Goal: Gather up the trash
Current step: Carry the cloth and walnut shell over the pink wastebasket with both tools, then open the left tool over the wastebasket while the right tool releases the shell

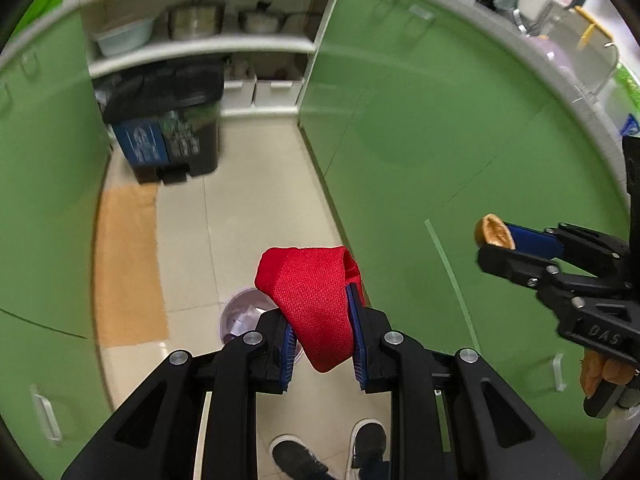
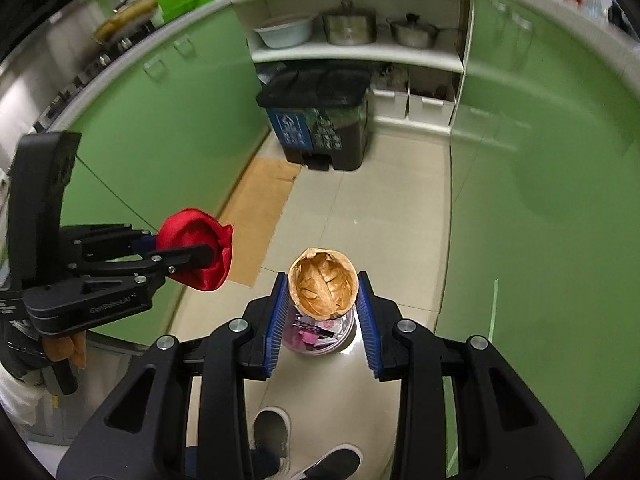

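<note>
The left gripper (image 1: 320, 332) has its blue pads clamped on a folded piece of red woven cloth (image 1: 316, 300), which stands up between the jaws and flops over at the top; from the right wrist view the same red cloth (image 2: 196, 248) bulges out past the gripper's tip. The right gripper (image 2: 322, 308) is part-way closed on a crumpled brown paper cup (image 2: 323, 288), its open mouth facing the camera — the blue pads press on it from either side. Seen from the left wrist, that cup (image 1: 494, 231) sticks out at the fingertips of the right gripper (image 1: 496, 240). Both grippers point steeply down over the pale tiled floor (image 2: 380, 216) of a narrow kitchen lined with green cabinets (image 1: 440, 140). Directly below them on the floor stands a small round bin (image 2: 320, 336) with pink and white scraps inside, partly hidden by the cup and by the cloth in each view. Further back sits a black pedal bin (image 2: 320, 120) with blue and dark labels, under open shelves holding pots (image 2: 350, 24). The person's dark shoes (image 1: 296, 458) show at the bottom edge, and a flat sheet of cardboard (image 2: 260, 216) lies on the floor beside the left cabinets.
</note>
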Action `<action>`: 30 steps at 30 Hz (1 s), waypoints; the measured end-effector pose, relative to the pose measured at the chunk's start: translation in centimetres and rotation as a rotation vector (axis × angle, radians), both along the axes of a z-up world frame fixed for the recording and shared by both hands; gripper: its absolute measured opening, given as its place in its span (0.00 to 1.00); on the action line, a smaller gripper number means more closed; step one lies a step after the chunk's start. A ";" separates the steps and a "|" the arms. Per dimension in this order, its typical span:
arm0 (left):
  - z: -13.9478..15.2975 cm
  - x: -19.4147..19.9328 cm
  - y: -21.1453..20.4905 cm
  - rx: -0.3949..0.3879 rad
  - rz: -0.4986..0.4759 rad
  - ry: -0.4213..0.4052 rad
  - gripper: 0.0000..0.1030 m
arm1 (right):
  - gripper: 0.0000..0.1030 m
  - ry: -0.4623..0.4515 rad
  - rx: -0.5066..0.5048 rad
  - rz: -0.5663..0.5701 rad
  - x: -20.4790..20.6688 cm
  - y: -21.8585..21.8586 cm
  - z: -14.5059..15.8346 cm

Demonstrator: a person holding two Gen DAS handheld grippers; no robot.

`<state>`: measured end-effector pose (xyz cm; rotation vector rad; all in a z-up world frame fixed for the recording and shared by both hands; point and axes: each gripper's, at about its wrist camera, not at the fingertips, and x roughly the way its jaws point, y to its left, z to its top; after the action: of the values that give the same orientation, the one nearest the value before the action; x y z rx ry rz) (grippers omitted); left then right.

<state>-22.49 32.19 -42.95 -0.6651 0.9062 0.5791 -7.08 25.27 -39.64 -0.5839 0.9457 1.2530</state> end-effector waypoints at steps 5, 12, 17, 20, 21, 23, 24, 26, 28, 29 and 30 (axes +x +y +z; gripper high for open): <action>-6.8 0.0 1.6 -0.008 0.037 0.008 0.64 | 0.33 0.000 -0.022 0.001 0.9 0.5 -6.3; -9.5 -1.5 3.7 0.005 0.109 0.003 0.95 | 0.33 -0.001 -0.057 0.035 0.4 1.9 -11.0; -8.8 -3.3 4.4 -0.001 0.148 -0.007 0.95 | 0.33 0.013 -0.084 0.082 -0.8 3.5 -12.1; -8.3 -4.9 4.9 -0.022 0.181 -0.028 0.95 | 0.33 0.024 -0.095 0.108 -1.8 4.7 -12.6; -8.1 -5.5 5.0 -0.029 0.195 -0.035 0.95 | 0.33 0.031 -0.101 0.123 -2.3 5.3 -12.8; -7.6 -6.5 5.2 -0.028 0.216 -0.034 0.95 | 0.33 0.040 -0.108 0.147 -3.1 6.1 -13.3; -7.4 -7.1 5.2 -0.024 0.224 -0.031 0.95 | 0.33 0.046 -0.112 0.161 -3.5 6.6 -13.7; -7.2 -8.0 5.4 -0.023 0.238 -0.032 0.95 | 0.33 0.054 -0.119 0.189 -4.4 7.7 -14.6; -7.1 -8.7 5.6 -0.020 0.251 -0.039 0.95 | 0.36 0.060 -0.123 0.208 -4.9 8.4 -15.5; -7.2 -9.3 5.7 -0.017 0.262 -0.042 0.95 | 0.48 0.066 -0.130 0.218 -5.1 9.0 -16.3; -7.2 -9.6 5.7 -0.015 0.269 -0.044 0.95 | 0.83 0.064 -0.133 0.215 -5.2 9.3 -16.9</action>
<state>-32.12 37.88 -50.18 -0.8174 0.7855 0.7940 -12.31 34.61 -56.52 -0.7702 1.0462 1.4136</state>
